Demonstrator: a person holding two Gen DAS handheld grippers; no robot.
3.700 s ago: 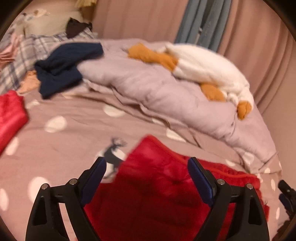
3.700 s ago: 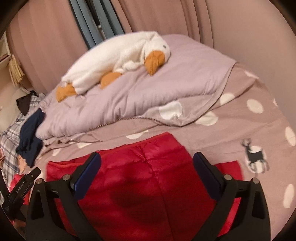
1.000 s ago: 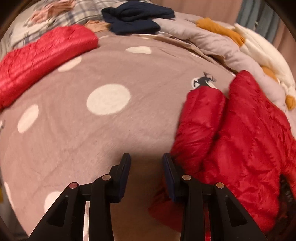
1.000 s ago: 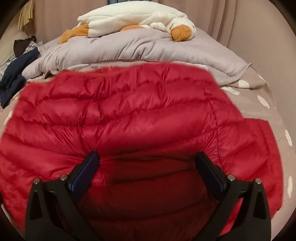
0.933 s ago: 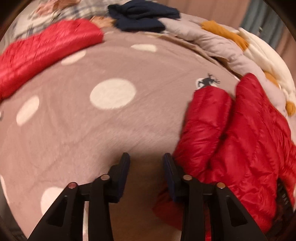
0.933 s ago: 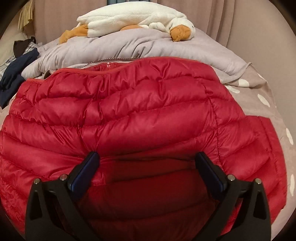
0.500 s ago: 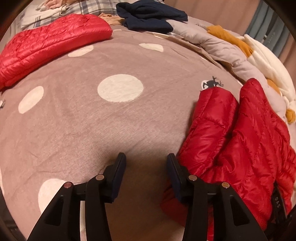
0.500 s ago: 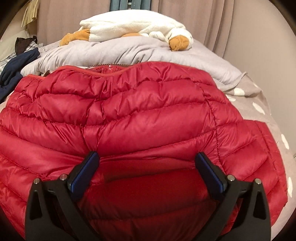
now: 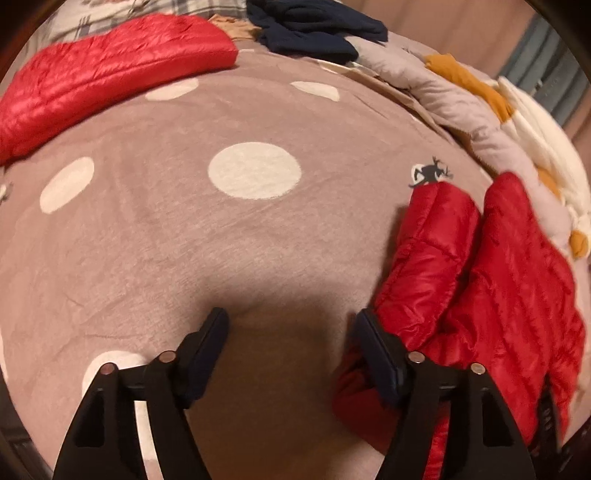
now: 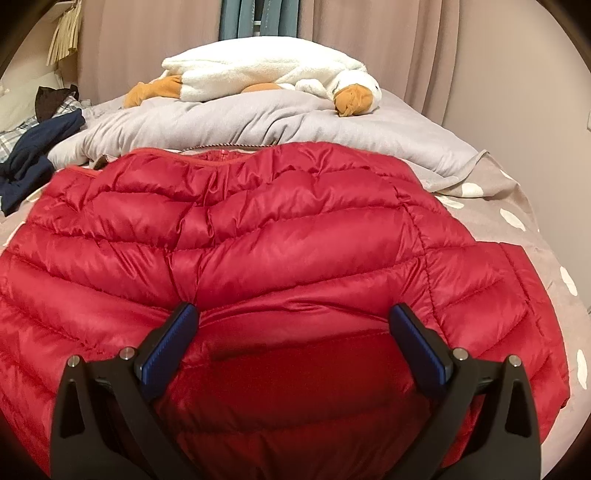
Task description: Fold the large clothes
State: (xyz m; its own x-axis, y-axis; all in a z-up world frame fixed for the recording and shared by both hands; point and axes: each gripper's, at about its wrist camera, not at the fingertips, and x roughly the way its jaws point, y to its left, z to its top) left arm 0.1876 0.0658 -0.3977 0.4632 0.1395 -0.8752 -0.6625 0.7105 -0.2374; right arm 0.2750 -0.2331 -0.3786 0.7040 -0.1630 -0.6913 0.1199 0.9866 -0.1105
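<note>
A red quilted down jacket (image 10: 280, 240) lies spread on the dotted bedspread (image 10: 517, 206) and fills most of the right wrist view. My right gripper (image 10: 293, 325) is open, low over the jacket's near part, nothing between the jaws. In the left wrist view the jacket (image 9: 498, 280) lies at the right with a sleeve (image 9: 432, 243) folded along its edge. My left gripper (image 9: 291, 328) is open over bare bedspread (image 9: 184, 236), its right finger touching the jacket's edge.
A second red down garment (image 9: 110, 74) lies at the far left. A dark navy garment (image 9: 310, 29) sits behind it. A rumpled grey duvet (image 10: 258, 118) with a white goose plush (image 10: 266, 74) lies at the head of the bed. Curtains and a wall stand behind.
My left gripper has opened wider and shifted slightly over the bedspread beside the jacket. My right gripper has stayed open over the jacket, the view tilting up slightly.
</note>
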